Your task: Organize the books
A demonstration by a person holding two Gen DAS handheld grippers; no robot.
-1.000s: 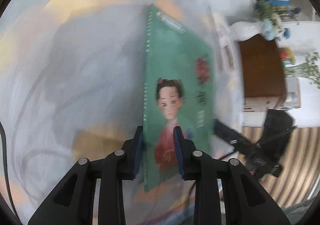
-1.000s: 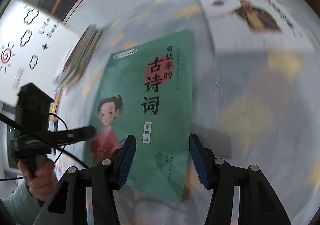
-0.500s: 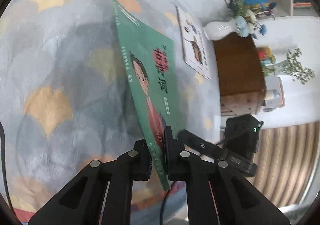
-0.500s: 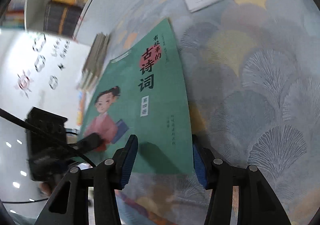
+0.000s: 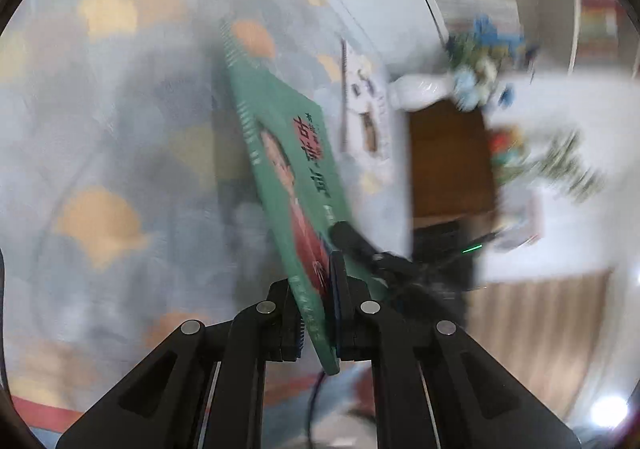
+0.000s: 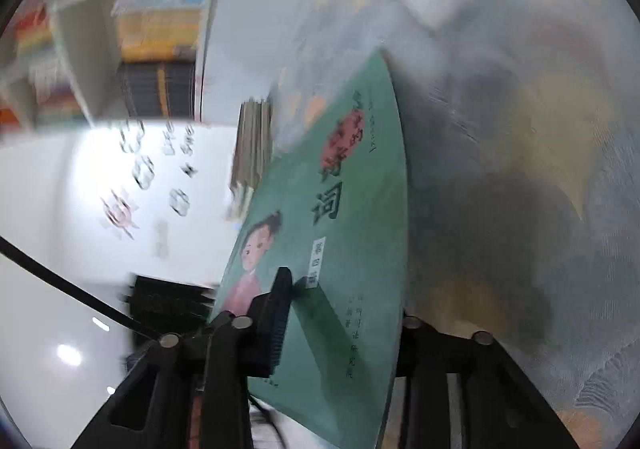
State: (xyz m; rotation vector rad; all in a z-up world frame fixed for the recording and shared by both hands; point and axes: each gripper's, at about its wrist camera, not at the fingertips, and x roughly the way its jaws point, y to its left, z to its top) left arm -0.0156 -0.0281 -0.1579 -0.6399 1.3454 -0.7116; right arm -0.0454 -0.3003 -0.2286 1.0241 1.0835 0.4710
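Note:
A green book [image 5: 288, 153] with a drawn child on its cover stands tilted, one long edge raised off the patterned tablecloth [image 5: 100, 129]. My left gripper [image 5: 316, 289] is shut on its near edge. In the right wrist view the same green book [image 6: 360, 189] lies between the fingers of my right gripper [image 6: 344, 301], whose jaws are closing. One finger lies over the cover and the other is hidden behind the book's edge. The right gripper's finger [image 5: 352, 241] shows against the cover in the left wrist view. A white-covered book [image 5: 366, 121] lies flat further back.
A stack of books [image 6: 252, 145] lies at the cloth's far left edge. A white vase of flowers [image 5: 420, 89] stands on a wooden cabinet [image 5: 448, 161] beyond the table. Bookshelves [image 6: 160, 29] line the wall. The left gripper's black body [image 6: 168, 301] sits beside the book.
The left gripper has pinched the book's edge and lifted it, so the book now tilts up. The right gripper's fingers have narrowed around the book and rolled.

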